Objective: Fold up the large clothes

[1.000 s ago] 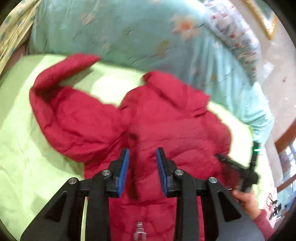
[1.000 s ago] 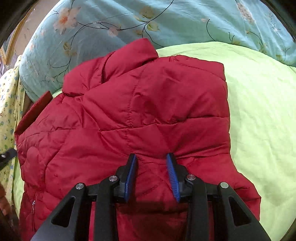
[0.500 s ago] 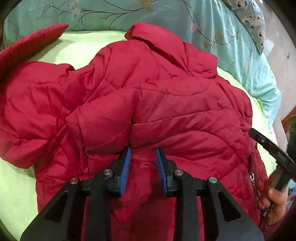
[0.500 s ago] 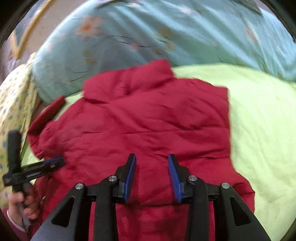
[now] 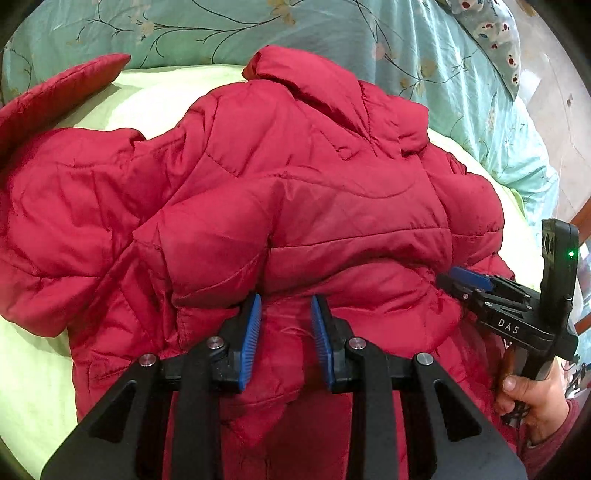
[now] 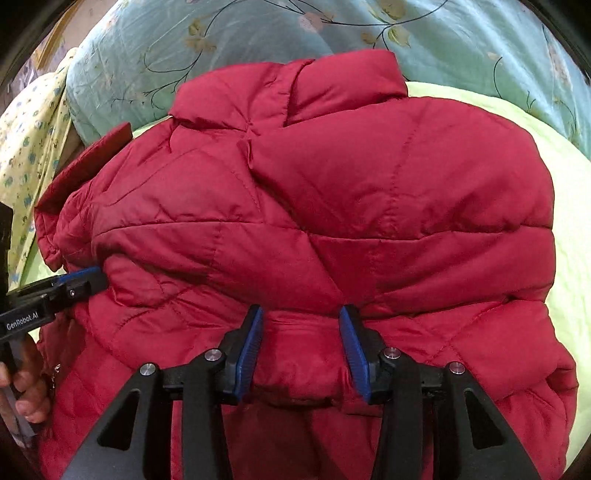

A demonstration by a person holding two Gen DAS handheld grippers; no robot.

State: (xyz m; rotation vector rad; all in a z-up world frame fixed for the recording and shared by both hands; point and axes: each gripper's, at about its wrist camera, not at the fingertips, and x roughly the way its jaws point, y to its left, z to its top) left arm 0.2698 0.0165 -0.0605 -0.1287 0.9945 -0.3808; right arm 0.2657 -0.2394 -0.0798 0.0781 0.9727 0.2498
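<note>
**Red quilted jacket lies lengthwise ahead of both claws**

Red padded jacket (image 5: pixel 295 206) rests on the lime-green bed sheet (image 5: pixel 33 369), collar (image 6: pixel 332 85) at the far end against the floral quilt (image 6: pixel 258 33). Its long axis runs straight away from both claws. The left claw (image 5: pixel 286 339) and right claw (image 6: pixel 301 350) each stand parted, pads pressed into a fold of fabric near the hem end; neither is clamped. One sleeve (image 5: pixel 55 99) trails outward on the left claw's side, so the left claw appears nearer to it.
</note>
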